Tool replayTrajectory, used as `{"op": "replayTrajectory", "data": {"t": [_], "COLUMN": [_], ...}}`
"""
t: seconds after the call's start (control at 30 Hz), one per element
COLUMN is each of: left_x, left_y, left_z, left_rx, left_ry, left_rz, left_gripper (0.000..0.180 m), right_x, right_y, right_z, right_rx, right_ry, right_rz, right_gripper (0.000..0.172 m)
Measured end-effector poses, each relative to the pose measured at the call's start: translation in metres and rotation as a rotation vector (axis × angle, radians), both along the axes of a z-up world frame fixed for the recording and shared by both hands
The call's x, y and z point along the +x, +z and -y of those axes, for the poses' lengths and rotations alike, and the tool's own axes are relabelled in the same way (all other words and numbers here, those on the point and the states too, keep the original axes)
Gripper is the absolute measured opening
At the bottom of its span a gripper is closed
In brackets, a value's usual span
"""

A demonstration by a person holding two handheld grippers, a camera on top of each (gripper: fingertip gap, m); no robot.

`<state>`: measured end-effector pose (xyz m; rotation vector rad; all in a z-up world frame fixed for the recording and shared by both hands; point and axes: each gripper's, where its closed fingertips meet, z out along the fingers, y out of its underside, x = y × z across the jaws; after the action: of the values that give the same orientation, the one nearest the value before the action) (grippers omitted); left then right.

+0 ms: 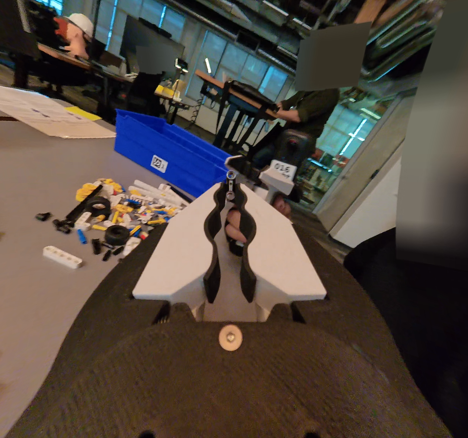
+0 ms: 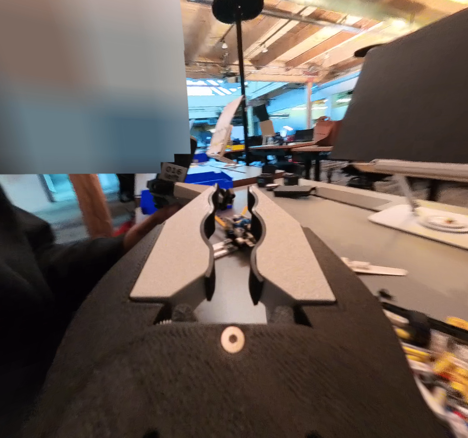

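Pinching a small grey link piece (image 1: 230,185), the left gripper (image 1: 231,190) has its black pads (image 1: 219,199) pressed against the lower part of it; the piece stands upright with one ring end poking above the fingertips and a second ring lying between the pads. This gripper is raised above the grey table (image 1: 38,198), with the blue bin (image 1: 174,147) behind it

Landmark: blue bin
- Pile of small building parts (image 1: 121,208) on the table in front of the bin: yellow, white, blue and black pieces, two black tyres among them
- White beam with holes (image 1: 62,256) lies apart, on the near side of the pile
- Sheets of paper (image 1: 50,115) left of the bin, on the table
- Right gripper (image 1: 255,172) shows just right of the bin's corner, a hand (image 1: 281,204) on its handle
- Seated person (image 1: 309,112) beyond the bin, at a desk well apart

Right gripper (image 2: 231,193): fingers (image 2: 210,195) spread, a clear gap between the pads, nothing between them. Through the gap, farther off on the table, a blurred cluster of small parts (image 2: 239,231) shows. The left gripper (image 2: 222,199) shows in front of the blue bin (image 2: 207,179), its tips just inside the right gripper's left finger. View is blurred; contact between the two tools cannot be told
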<state>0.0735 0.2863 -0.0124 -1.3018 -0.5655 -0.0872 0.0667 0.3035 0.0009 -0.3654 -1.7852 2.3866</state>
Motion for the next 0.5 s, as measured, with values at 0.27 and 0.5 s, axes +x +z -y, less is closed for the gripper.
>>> {"op": "replayTrajectory", "data": {"t": [0.27, 0.5], "left_x": [0.025, 0.036], "left_y": [0.014, 0.019], "left_z": [-0.011, -0.014], "left_rx": [0.003, 0.004], "left_ry": [-0.05, -0.048], "left_rz": [-0.029, -0.014], "left_gripper": [0.005, 0.008], "right_x": [0.021, 0.033], "right_y": [0.006, 0.013], "right_z": [0.018, 0.018], "right_rx": [-0.134, -0.125], "right_ry": [0.263, 0.34], "right_rz": [0.201, 0.244], "right_gripper": [0.019, 0.004]}}
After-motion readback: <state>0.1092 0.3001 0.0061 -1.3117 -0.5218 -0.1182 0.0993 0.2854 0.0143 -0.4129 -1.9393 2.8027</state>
